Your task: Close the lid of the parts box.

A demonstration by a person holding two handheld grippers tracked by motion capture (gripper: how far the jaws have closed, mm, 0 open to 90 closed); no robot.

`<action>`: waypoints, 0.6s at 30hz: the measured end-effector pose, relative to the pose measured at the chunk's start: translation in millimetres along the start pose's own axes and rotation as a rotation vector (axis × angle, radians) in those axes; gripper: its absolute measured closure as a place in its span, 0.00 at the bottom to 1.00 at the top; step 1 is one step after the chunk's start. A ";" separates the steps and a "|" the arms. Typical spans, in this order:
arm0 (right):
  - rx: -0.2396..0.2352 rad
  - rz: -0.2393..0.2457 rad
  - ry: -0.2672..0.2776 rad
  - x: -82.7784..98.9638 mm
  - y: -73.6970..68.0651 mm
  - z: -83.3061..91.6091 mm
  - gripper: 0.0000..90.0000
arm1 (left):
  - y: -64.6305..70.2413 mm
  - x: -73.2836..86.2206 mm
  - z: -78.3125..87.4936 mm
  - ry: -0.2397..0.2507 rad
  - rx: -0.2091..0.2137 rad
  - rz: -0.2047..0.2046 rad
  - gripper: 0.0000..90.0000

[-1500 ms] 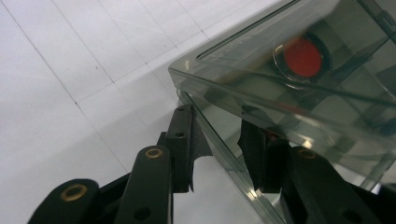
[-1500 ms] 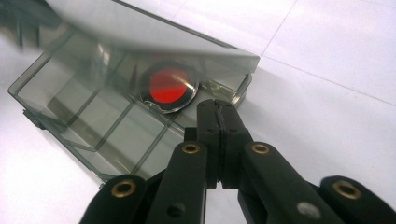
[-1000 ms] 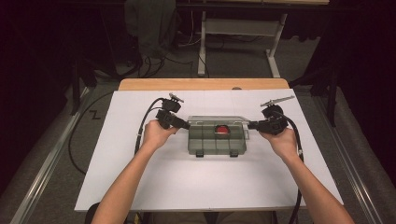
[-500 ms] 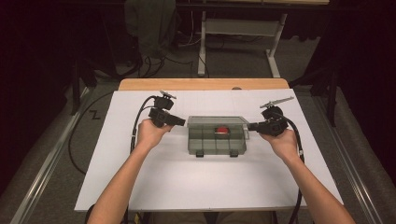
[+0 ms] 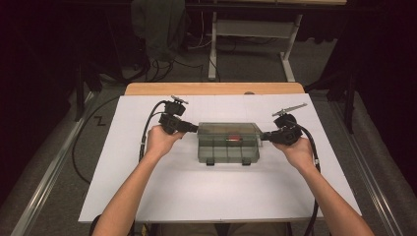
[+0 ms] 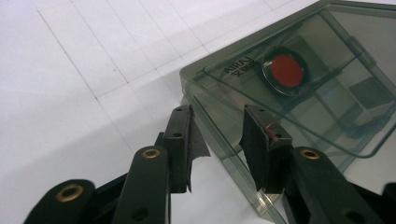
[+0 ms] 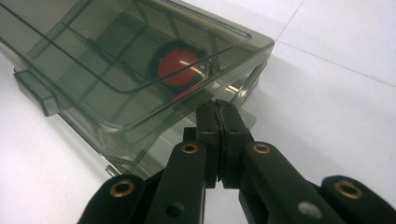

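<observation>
Presently the smoke-tinted compartment box (image 5: 228,142) lies flat on the white table sheet (image 5: 196,196), lid down, directly between the two tongs. Left tongs (image 6: 219,140): jaws spread, having just been opening, with the box's near corner standing between the pads and neither pad visibly pressing on it. Right tongs (image 7: 218,140): jaws pressed together, tips set against the opposite end wall of the box below the lid's lip; whether a thin edge is caught between them cannot be told. A red round piece (image 6: 286,71) sits in a compartment just beyond the left tongs' tips, visible through the lid.

Progress, as a judgement: the box is braced at both ends but nothing is opened or lifted. The two front latches (image 5: 226,161) (small tabs on the person's side) appear fastened, so the main work seems to remain.

Clearance: bare sheet lies outward of each of the tongs and on the near side of the box, giving free room to slide or turn it. Beyond the tongs, the wooden table edge (image 5: 211,88) is the nearest boundary, and it is well apart from the box. The cable (image 5: 147,128) loops behind the left hand (image 5: 160,140), away from the box.
</observation>
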State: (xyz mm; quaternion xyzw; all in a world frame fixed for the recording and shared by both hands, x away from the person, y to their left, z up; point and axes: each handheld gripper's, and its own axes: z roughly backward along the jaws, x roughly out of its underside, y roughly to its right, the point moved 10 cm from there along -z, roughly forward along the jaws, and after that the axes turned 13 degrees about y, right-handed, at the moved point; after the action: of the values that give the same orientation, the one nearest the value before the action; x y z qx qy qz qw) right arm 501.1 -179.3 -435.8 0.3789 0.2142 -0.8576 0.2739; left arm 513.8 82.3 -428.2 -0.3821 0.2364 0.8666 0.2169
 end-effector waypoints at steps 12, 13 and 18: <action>0.005 -0.001 -0.014 4.0 3.0 -1.1 1.00 | 0.5 3.4 -2.3 -0.016 -0.016 -0.027 0.71; 0.006 -0.004 -0.016 4.4 3.3 -1.1 1.00 | 0.6 4.0 -2.4 -0.021 -0.018 -0.031 0.71; 0.007 -0.012 -0.016 6.1 5.1 -1.3 1.00 | 4.1 6.4 -5.7 -0.033 -0.019 -0.048 0.71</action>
State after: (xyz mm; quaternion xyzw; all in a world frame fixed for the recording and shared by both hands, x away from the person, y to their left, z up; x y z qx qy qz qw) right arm 501.6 -184.3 -442.2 0.3714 0.2115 -0.8631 0.2691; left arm 510.8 77.0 -435.5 -0.3755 0.2153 0.8695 0.2380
